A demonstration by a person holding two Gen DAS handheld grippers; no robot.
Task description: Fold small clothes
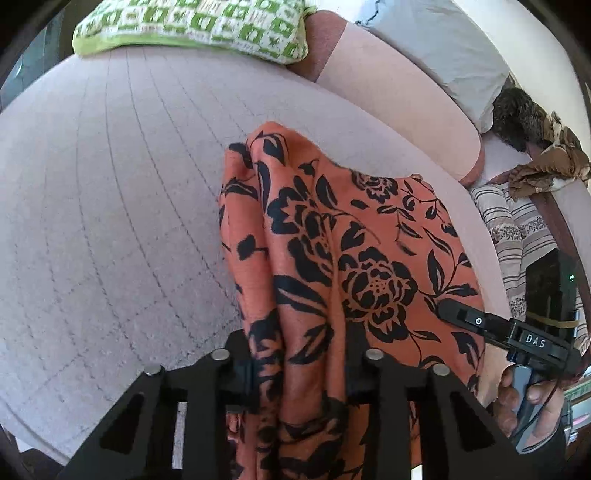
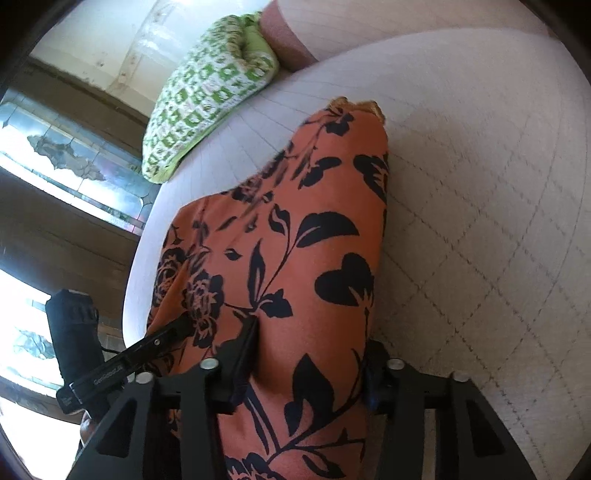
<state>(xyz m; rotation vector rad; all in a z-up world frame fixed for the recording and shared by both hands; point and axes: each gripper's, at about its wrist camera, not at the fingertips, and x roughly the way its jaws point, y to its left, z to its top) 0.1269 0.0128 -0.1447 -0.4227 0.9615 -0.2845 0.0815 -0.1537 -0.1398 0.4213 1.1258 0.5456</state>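
Note:
An orange garment [image 1: 332, 229] with a black flower print lies bunched on the quilted pale bed cover [image 1: 110, 192]. My left gripper [image 1: 299, 373] is shut on a gathered fold of it at the near edge, and the cloth fills the gap between its fingers. The right gripper [image 1: 448, 310] comes in from the right, held by a hand [image 1: 517, 402], with its tip on the same garment. In the right wrist view the garment [image 2: 314, 240] runs away from me, and my right gripper [image 2: 310, 354] is shut on its near end. The left gripper [image 2: 181, 325] touches the cloth's left edge.
A green-and-white patterned pillow [image 1: 192, 26] [image 2: 207, 107] lies at the far end of the bed. A grey pillow [image 1: 443, 55], a striped cloth [image 1: 517, 229] and a crumpled brown cloth [image 1: 546, 162] sit to the right. The bed's edge [image 2: 140, 258] drops off left of the garment.

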